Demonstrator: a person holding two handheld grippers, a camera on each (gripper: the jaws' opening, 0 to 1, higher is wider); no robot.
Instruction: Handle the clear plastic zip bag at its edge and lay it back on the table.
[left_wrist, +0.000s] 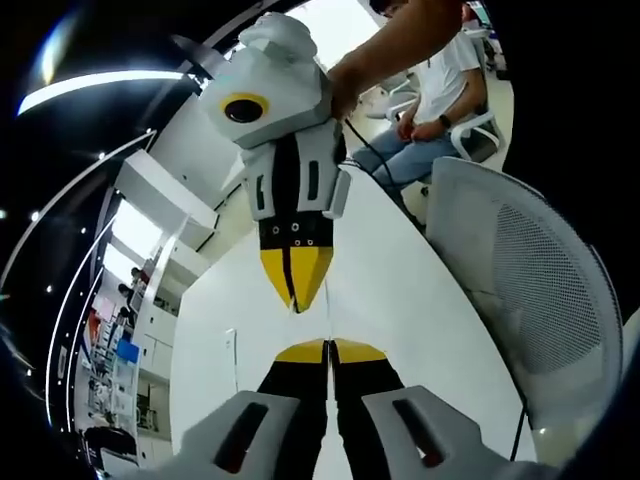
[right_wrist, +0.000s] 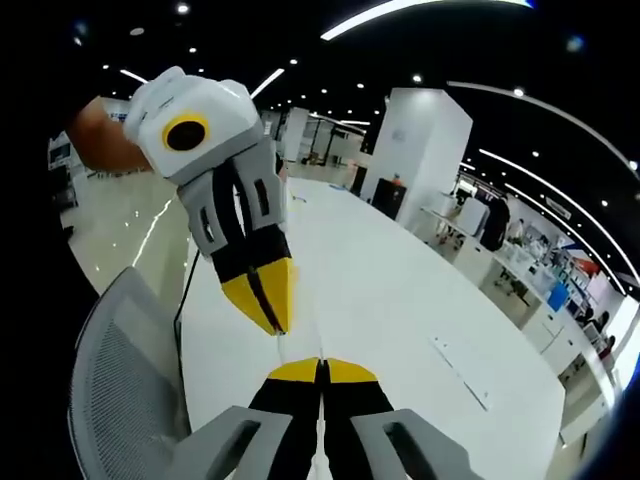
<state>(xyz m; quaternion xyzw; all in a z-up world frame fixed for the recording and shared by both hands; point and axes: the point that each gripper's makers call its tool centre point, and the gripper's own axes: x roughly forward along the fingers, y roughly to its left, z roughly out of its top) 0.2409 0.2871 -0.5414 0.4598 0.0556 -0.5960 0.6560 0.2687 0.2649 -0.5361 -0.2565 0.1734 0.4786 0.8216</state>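
The clear zip bag (left_wrist: 327, 322) shows as no more than a thin, edge-on strip stretched between the two grippers' yellow tips. In the left gripper view my left gripper (left_wrist: 328, 350) rises from the bottom with its jaws pressed together on the strip's near end. My right gripper (left_wrist: 297, 290) points down at it from above, jaws together on the other end. The right gripper view mirrors this: my right gripper (right_wrist: 322, 370) below, the left gripper (right_wrist: 272, 312) slanting in from the upper left, the bag (right_wrist: 283, 347) a faint line between them. Both hang over the white table (left_wrist: 400, 300).
A white mesh chair (left_wrist: 530, 290) stands at the table's edge, also the chair (right_wrist: 120, 380) at lower left. A seated person (left_wrist: 440, 110) is beyond the table's far end. A narrow slot (right_wrist: 460, 372) lies in the long table (right_wrist: 400, 290).
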